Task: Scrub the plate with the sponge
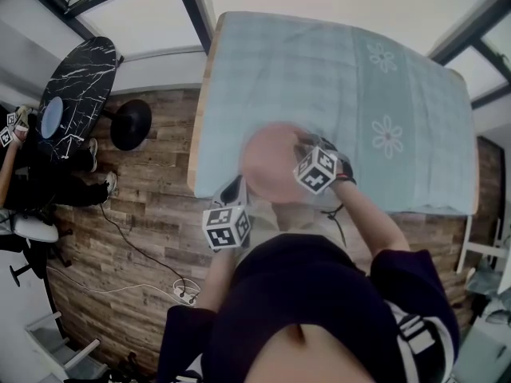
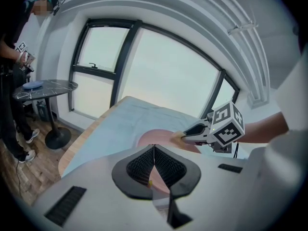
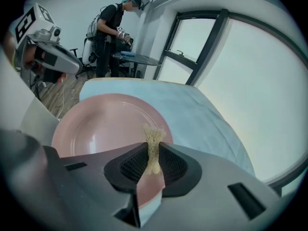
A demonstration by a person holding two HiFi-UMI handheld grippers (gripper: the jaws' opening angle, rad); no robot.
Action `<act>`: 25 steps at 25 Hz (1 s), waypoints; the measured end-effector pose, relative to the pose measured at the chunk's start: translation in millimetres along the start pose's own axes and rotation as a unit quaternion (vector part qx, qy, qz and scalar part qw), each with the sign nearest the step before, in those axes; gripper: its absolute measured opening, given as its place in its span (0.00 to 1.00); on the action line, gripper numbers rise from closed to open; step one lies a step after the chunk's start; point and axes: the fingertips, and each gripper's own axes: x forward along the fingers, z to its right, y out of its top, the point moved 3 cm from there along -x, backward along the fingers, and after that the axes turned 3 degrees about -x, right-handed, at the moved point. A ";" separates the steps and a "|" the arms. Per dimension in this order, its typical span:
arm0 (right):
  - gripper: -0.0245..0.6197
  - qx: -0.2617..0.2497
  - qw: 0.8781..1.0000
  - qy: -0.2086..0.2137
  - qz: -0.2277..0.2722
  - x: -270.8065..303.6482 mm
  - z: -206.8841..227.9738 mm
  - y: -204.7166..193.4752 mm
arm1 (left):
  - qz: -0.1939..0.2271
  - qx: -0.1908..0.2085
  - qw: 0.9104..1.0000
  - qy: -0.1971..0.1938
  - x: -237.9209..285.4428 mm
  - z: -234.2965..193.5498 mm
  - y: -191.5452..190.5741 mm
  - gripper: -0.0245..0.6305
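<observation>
A pink plate (image 1: 270, 163) is held just above the light blue tablecloth (image 1: 335, 78) near the table's front edge. My left gripper (image 2: 154, 150) is shut on the plate's near rim; pink shows between its jaws. My right gripper (image 3: 153, 146) is shut on a thin yellow sponge (image 3: 153, 137), pinched upright over the plate (image 3: 103, 124) at its right rim. In the left gripper view the right gripper (image 2: 188, 133) presses the sponge (image 2: 178, 137) against the far side of the plate (image 2: 156, 137). The head view blurs both grippers.
A round black marble side table (image 1: 78, 86) stands on the wood floor at the left, with a person (image 3: 111, 30) beside it. Cables (image 1: 136, 250) lie on the floor. Large windows (image 2: 159, 71) run behind the table. The cloth has flower prints (image 1: 387, 136).
</observation>
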 end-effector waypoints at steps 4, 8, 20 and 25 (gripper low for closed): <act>0.14 -0.025 1.000 -0.008 -0.016 10.2 10.5 -1.5 | -0.004 0.001 1.000 0.001 2.6 -4.9 3.1 0.06; 0.14 -0.052 0.998 -0.013 -0.032 18.6 10.8 -3.6 | -0.008 -0.001 1.000 0.001 3.1 -8.3 3.5 0.06; 0.14 -0.055 0.998 0.003 -0.042 23.3 -12.5 -9.1 | -0.010 -0.003 1.000 0.000 2.3 -8.5 -1.2 0.06; 0.14 -0.058 0.997 0.012 -0.042 14.8 -26.1 -12.6 | -0.009 -0.006 1.000 -0.001 -2.1 -3.5 -5.1 0.06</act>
